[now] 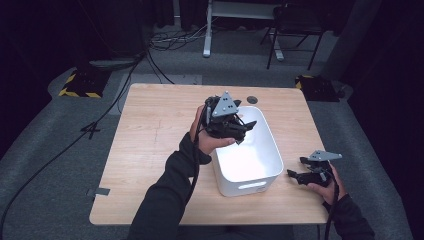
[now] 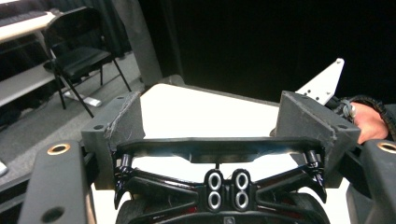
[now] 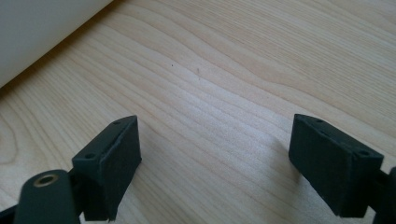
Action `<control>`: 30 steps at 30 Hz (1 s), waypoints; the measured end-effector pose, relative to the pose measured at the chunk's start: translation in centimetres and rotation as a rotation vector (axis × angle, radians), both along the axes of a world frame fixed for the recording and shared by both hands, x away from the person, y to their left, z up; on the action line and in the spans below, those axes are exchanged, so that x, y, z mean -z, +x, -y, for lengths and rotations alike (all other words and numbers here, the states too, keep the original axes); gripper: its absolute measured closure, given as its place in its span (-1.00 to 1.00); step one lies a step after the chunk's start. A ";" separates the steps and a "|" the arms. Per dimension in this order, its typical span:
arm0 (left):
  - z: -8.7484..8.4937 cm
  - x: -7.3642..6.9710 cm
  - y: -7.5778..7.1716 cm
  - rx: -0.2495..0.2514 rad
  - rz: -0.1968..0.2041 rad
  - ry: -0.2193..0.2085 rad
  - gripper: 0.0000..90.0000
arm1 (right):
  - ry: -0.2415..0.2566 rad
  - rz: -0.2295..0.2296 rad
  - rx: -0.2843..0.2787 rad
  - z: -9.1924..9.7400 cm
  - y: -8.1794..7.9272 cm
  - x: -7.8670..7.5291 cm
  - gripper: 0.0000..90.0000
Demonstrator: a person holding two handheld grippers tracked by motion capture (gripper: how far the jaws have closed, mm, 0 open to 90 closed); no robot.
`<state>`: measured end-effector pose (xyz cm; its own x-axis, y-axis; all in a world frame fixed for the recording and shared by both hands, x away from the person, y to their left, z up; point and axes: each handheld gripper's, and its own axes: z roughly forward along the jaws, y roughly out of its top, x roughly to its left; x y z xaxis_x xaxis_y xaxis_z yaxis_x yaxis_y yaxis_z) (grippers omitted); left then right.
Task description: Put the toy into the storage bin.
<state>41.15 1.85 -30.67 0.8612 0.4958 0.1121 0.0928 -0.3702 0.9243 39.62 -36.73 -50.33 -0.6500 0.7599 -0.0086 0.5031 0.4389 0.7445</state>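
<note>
At the near edge of a pale wooden table (image 1: 150, 150), a person's dark-sleeved forearms reach in, each hand holding a black two-jaw gripper. The right gripper (image 1: 300, 175) sits low at the near right, just beside the outer wall of a white bin (image 1: 270, 165) but apart from it; in the right gripper view its jaws stand spread wide over bare wood grain, nothing between them, with the bin's white wall (image 3: 42, 32) at upper left. The bin stands a little right of the table's centre, long side running away from the person, a handle slot cut in its near end; its inside appears bare white, with no contents seen. The left gripper (image 1: 245, 129) is held up over the bin's far left rim, its grey three-cornered plate on top; in the left gripper view its jaws are released and wide apart, framing the bright bin interior (image 2: 205, 116), with the person's other hand (image 2: 371, 122) at the right edge. Beyond the table, cables (image 1: 165, 42) trail across grey floor, and a black folding chair (image 1: 295, 25) stands by a white table leg. No readable writing or label is seen on anything.
</note>
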 end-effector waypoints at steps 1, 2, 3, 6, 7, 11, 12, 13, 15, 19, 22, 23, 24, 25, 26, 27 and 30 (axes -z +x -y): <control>0.1 0.1 0.0 0.000 -0.004 0.001 -0.46 | 0.000 0.000 0.000 0.0 0.0 0.0 -0.63; 0.1 0.2 0.1 0.002 -0.007 0.011 -0.46 | 0.000 0.000 0.000 0.0 0.0 0.0 -0.63; 0.1 0.3 0.1 0.003 -0.011 0.010 -0.46 | 0.000 0.000 0.000 0.0 0.0 0.0 -0.63; 0.2 0.7 0.5 0.005 -0.020 0.050 -0.46 | 0.000 0.000 0.000 0.0 0.0 0.0 -0.63; 0.2 0.7 0.5 0.005 -0.020 0.050 -0.46 | 0.000 0.000 0.000 0.0 0.0 0.0 -0.63; 0.3 1.2 0.7 0.005 -0.030 0.071 -0.46 | 0.000 0.000 0.000 0.0 0.0 0.0 -0.63; 0.3 1.3 0.7 0.014 -0.038 0.079 -0.46 | 0.000 0.000 0.000 0.0 0.0 0.0 -0.63; 0.4 1.5 0.7 0.011 -0.039 0.078 -0.46 | 0.000 0.000 0.000 0.0 0.0 0.0 -0.63; 0.5 1.8 0.8 0.014 -0.042 0.094 -0.46 | 0.000 0.000 0.000 0.0 0.0 0.0 -0.63; 0.5 2.1 1.0 0.022 -0.057 0.134 -0.46 | 0.000 0.000 0.000 0.0 0.0 0.0 -0.63; 0.5 2.3 1.1 0.031 -0.064 0.146 -0.46 | 0.000 0.000 0.000 0.0 0.0 0.0 -0.63; 0.5 2.3 1.1 0.035 -0.070 0.149 -0.46 | 0.000 0.000 0.000 0.0 0.0 0.0 -0.63; 0.5 2.3 1.2 0.039 -0.067 0.162 -0.46 | 0.000 0.000 0.000 0.0 0.0 0.0 -0.63; 0.6 2.4 1.2 0.039 -0.075 0.160 -0.46 | 0.000 0.000 0.000 0.0 0.0 0.0 -0.63; 0.5 2.5 1.2 0.043 -0.083 0.167 -0.46 | 0.000 0.000 0.000 0.0 0.0 0.0 -0.63; 0.6 2.6 1.2 0.049 -0.091 0.170 -0.46 | 0.000 0.000 0.000 0.0 0.0 0.0 -0.63; 0.6 2.8 1.3 0.060 -0.104 0.192 -0.46 | -0.001 0.000 -0.001 0.0 0.0 0.0 -0.63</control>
<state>42.46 1.21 -33.44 0.9002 0.4217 0.1085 0.1569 -0.5465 0.8226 39.62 -36.74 -50.34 -0.6505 0.7595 -0.0096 0.5025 0.4398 0.7443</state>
